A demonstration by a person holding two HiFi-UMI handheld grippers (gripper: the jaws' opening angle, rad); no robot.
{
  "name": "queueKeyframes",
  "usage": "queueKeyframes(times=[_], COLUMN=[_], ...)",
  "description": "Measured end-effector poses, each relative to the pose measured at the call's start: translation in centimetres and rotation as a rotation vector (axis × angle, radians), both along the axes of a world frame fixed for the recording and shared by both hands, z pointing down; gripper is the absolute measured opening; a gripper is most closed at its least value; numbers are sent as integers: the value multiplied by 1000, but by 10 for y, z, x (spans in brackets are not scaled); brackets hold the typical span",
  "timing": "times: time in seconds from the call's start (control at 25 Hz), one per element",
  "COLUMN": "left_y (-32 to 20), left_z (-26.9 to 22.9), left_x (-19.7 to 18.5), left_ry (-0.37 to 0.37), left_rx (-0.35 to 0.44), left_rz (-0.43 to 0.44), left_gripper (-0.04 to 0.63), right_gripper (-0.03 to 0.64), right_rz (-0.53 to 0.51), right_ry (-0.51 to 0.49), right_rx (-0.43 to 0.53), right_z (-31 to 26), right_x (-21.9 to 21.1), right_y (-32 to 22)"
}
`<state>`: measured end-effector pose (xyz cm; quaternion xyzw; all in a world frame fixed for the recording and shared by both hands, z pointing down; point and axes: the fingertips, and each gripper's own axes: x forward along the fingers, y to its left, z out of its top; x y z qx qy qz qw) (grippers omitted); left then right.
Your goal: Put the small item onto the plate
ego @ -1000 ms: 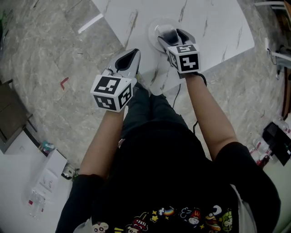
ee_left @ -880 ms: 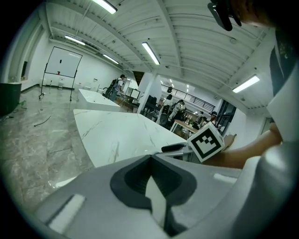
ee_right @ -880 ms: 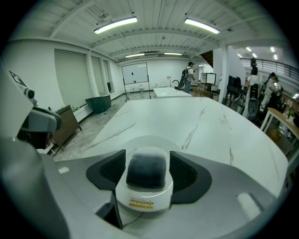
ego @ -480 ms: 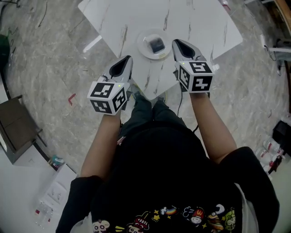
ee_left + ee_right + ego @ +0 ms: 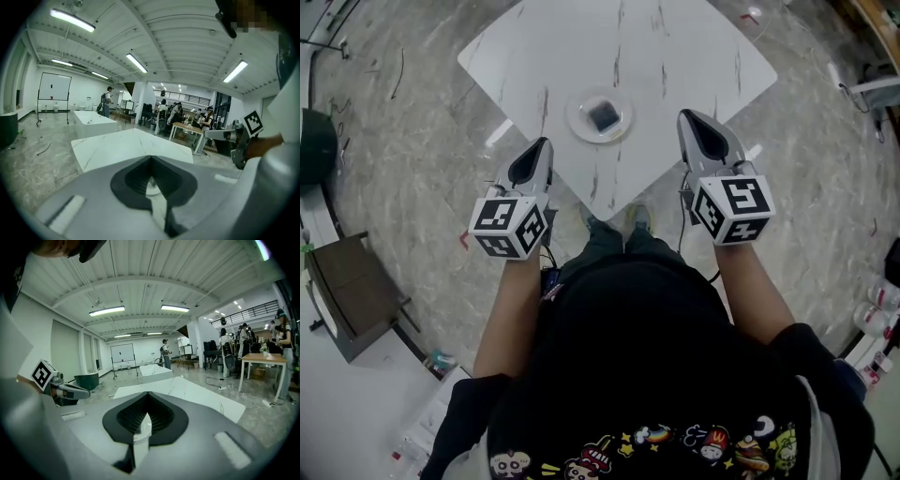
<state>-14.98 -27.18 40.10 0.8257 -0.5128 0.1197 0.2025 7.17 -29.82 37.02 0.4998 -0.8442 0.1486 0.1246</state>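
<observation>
A small dark square item [image 5: 602, 114] lies in the middle of a round white plate [image 5: 581, 127] on the white marble table [image 5: 675, 56]. My left gripper [image 5: 538, 147] hangs off the table's near left edge, jaws together and empty. Off the near right edge is my right gripper [image 5: 691, 119], also shut and holding nothing. Both are well short of the plate. In the left gripper view the shut left gripper [image 5: 152, 183] points over the table [image 5: 117, 147]; in the right gripper view the right gripper [image 5: 140, 427] does the same.
The table's near corner points at the person's shoes [image 5: 637, 219]. Grey marble floor surrounds it. A dark box [image 5: 352, 295] stands at the left, a green bin [image 5: 311, 145] farther back, bottles [image 5: 874, 323] at the right. Other tables and people fill the hall behind.
The right gripper, over the plate a second ago, has drawn back and right, leaving the dark item on the plate. The left gripper also pulled back toward the person.
</observation>
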Motion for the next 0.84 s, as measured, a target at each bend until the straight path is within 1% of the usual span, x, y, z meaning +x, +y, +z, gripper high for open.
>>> queueKeyframes(times=[0.12,0.24,0.48,0.84], left_y=[2,5,9,3], left_z=[-12,-12,-5,-6], left_x=[9,11,14,21], left_ry=[-8,-10,-10,-10], left_rx=[31,29,14,38], left_rz=[4,0,-18,-33], left_gripper=[0,0,1,0], right_gripper=[18,18,18,18], right_rz=[15,28,36,6], right_ry=[-9,-11,-10,10], right_rx=[14,13,19,4], right_z=[-8,-9,-9,8], right_x=[16,25,34,32], right_y=[4,5,4,2])
